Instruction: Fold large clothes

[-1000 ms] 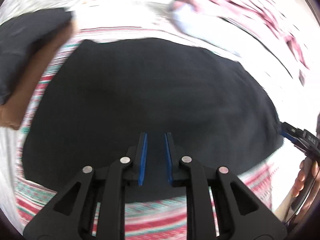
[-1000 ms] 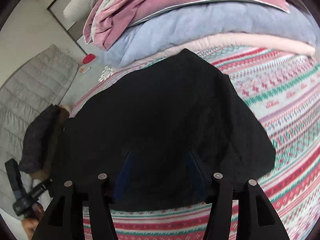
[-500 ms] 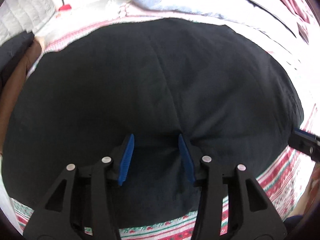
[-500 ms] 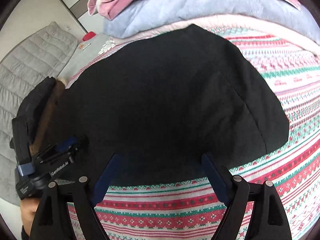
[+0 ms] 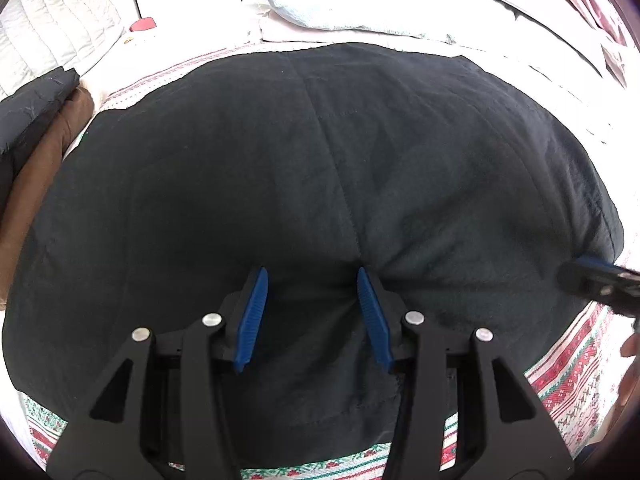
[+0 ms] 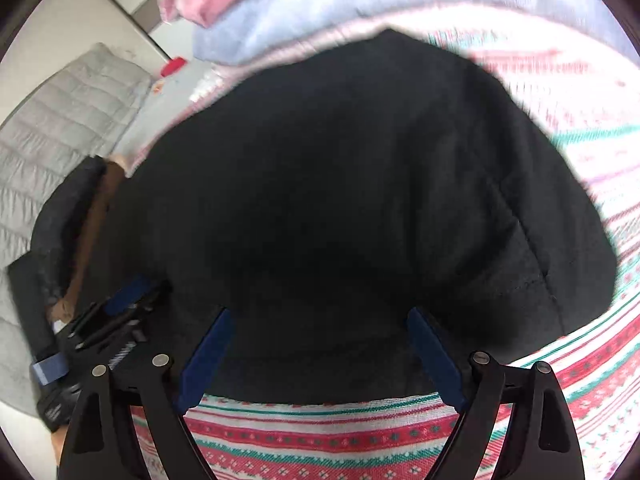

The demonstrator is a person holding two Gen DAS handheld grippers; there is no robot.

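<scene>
Garment: a large black garment (image 5: 304, 184) lies spread flat on a bed, covering most of both views; a stitched seam runs down its middle in the left wrist view. Its exact type cannot be told.
Garment position: it rests on a striped bedspread (image 6: 360, 440) patterned in red, green and white, whose bands show along the garment's near edge and right side.
Left gripper: the left gripper (image 5: 312, 316) sits over the near part of the garment, blue pads spread apart with black cloth visible between them. No fabric is pinched; whether the tips touch the cloth cannot be told.
Right gripper: the right gripper (image 6: 316, 352) is at the near hem of the garment, fingers spread wide, nothing between them but cloth and bedspread below. This view is blurred.
Relative placement: in the right wrist view the left gripper appears at the lower left, over the garment's left edge.
Folded stack: a dark folded item on a brown one (image 5: 44, 152) lies just beside the garment's left edge.
Bedding: light blue and pink quilts (image 6: 320, 4) are heaped beyond the garment's far edge.
Floor side: a grey quilted mat (image 6: 68, 120) lies left of the bed, with a small red object (image 5: 143, 24) near it.
</scene>
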